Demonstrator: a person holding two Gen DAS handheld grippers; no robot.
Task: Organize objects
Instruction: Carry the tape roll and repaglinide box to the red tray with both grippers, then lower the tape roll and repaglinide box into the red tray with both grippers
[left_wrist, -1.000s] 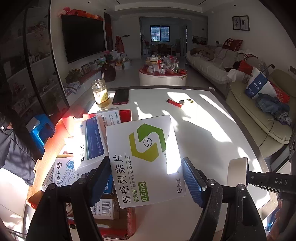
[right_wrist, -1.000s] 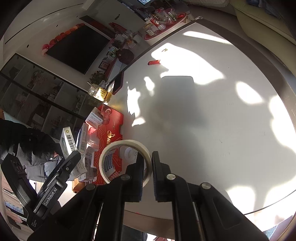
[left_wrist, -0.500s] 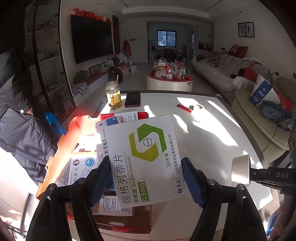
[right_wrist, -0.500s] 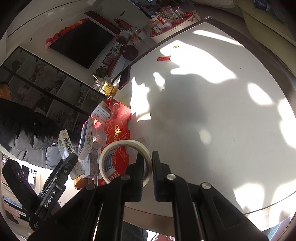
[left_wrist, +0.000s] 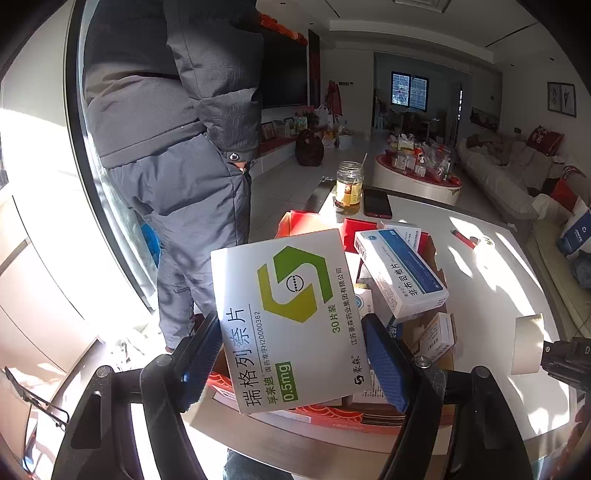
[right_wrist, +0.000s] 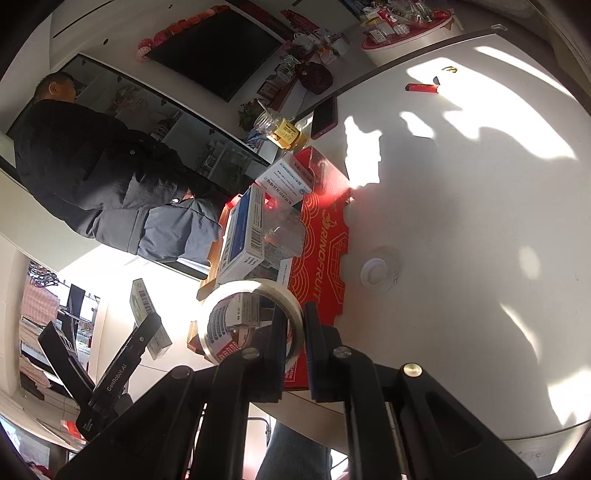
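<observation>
My left gripper (left_wrist: 291, 354) is shut on a flat white medicine box with a green and yellow logo (left_wrist: 288, 314), held above the near left corner of a red cardboard box (left_wrist: 332, 410). That red box (right_wrist: 325, 236) holds several white and blue medicine boxes (left_wrist: 402, 273). My right gripper (right_wrist: 295, 332) is shut on the rim of a roll of tape (right_wrist: 251, 317), held upright over the red box's near end. The tape also shows in the left wrist view (left_wrist: 528, 343). The left gripper with its box shows in the right wrist view (right_wrist: 147, 321).
A white table (right_wrist: 461, 221) carries a glass jar (left_wrist: 349, 188), a dark phone (left_wrist: 376, 203), a red lighter (left_wrist: 463, 238) and a small white round cap (right_wrist: 375, 271). A person in a dark jacket (left_wrist: 177, 129) stands at the table's left edge. A sofa (left_wrist: 517, 173) stands at the right.
The left gripper has swung left with the medicine box, bringing the standing person into view. The right gripper has moved with the tape closer over the red box.
</observation>
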